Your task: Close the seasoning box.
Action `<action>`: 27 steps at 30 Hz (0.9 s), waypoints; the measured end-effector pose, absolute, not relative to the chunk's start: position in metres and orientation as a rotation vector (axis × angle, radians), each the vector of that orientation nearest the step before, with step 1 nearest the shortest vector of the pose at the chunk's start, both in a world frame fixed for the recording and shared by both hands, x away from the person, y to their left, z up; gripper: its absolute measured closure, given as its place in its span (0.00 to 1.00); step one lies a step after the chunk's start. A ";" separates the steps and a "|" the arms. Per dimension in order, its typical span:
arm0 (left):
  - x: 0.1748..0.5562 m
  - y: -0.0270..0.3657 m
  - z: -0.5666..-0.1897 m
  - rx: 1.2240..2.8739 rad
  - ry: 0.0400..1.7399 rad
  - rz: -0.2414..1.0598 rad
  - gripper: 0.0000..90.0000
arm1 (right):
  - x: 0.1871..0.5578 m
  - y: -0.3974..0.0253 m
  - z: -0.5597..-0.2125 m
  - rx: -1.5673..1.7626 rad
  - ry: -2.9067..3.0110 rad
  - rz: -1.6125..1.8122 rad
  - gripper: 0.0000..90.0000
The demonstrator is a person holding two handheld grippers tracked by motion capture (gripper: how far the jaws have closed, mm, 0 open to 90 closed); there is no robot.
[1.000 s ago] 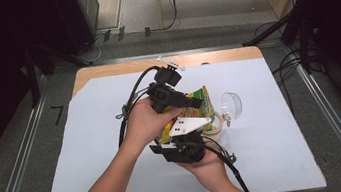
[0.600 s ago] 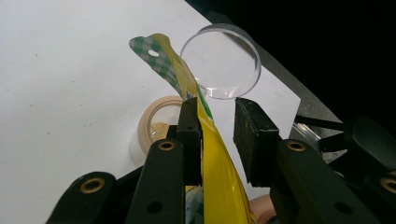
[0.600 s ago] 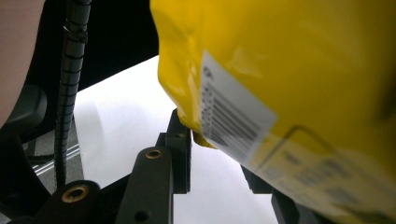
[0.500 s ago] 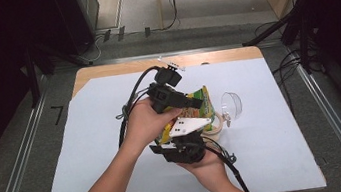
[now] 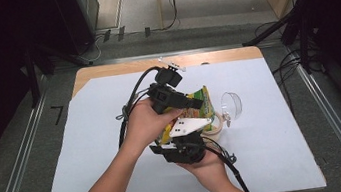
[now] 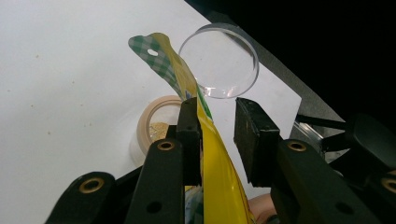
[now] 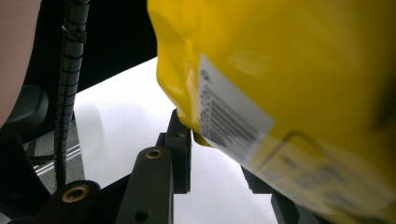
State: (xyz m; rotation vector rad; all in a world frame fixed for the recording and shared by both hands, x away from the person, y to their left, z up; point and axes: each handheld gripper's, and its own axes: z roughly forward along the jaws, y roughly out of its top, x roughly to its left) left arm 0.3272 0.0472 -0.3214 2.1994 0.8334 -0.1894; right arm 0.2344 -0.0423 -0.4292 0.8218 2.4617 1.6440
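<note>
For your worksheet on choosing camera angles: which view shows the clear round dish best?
The left gripper view: the clear round dish shows whole and sharp beyond the yellow packet and the tape roll. The high view shows the dish small, at the packet's right. The right gripper view has the packet close up.

1. Nothing visibly shifts between the earlier high views and now.
2. Both hands, the left gripper (image 5: 195,103), the right gripper (image 5: 184,139) and the yellow packet (image 5: 202,95) show no discernible displacement.
</note>
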 end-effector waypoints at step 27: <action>0.327 0.046 -0.321 2.199 0.836 -0.194 0.81 | 0.233 -0.042 -0.429 0.818 2.460 1.644 0.76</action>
